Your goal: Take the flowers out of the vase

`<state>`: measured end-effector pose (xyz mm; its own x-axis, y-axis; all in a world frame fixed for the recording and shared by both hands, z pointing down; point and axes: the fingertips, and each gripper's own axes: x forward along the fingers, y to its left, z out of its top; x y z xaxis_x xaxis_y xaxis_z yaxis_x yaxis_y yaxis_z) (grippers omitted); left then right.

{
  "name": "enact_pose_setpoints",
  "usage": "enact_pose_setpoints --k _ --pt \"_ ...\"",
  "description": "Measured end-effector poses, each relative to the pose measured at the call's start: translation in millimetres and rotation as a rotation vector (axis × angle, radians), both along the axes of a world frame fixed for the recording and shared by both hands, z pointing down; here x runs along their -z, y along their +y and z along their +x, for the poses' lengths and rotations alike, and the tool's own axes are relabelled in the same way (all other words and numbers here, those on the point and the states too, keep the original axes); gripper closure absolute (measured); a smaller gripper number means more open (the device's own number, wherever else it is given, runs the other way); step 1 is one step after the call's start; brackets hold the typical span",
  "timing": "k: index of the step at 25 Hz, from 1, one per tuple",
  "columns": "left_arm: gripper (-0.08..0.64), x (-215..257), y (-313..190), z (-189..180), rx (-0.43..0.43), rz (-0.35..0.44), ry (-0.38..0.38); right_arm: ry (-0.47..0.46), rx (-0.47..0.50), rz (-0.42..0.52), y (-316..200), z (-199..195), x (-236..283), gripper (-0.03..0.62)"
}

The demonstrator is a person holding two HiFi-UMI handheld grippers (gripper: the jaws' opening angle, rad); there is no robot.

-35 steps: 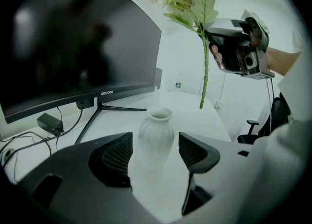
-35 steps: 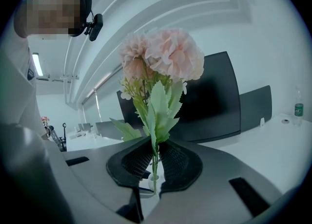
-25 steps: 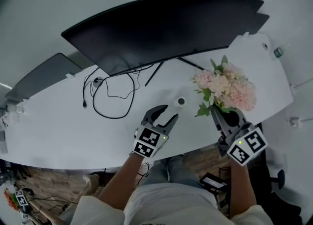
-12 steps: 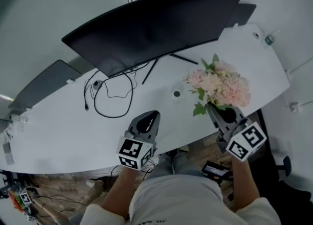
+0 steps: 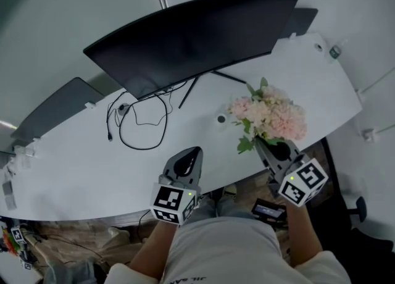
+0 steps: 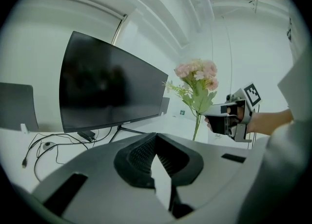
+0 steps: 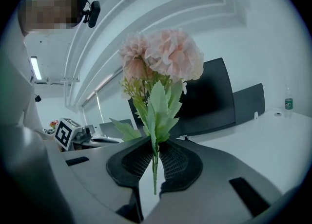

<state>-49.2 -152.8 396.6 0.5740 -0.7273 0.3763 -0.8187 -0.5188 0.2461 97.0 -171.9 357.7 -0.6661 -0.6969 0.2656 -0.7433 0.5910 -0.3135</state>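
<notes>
A bunch of pink flowers with green leaves is held up over the right part of the white desk. My right gripper is shut on the thin green stems, and the blooms rise above the jaws. A small white vase with a dark mouth stands on the desk, left of the bunch and apart from it. My left gripper hangs over the desk's near edge, short of the vase, shut with nothing between its jaws. From the left gripper view, the flowers and right gripper show at right.
A wide curved black monitor stands at the back on thin legs. A looped black cable lies left of centre. A second dark screen is at far left. A small bottle sits at the far right corner.
My left gripper was open close to the vase; it has shut empty and drawn back and up toward the person. The right gripper keeps the flowers in place.
</notes>
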Motion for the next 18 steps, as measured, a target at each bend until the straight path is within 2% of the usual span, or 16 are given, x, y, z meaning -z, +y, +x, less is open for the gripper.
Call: enact_pose_setpoints --k 18 --pt "0.557 3.7 -7.4 10.0 0.002 0.013 -0.013 -0.014 0.031 0.017 -3.2 1.6 -7.6 0.529"
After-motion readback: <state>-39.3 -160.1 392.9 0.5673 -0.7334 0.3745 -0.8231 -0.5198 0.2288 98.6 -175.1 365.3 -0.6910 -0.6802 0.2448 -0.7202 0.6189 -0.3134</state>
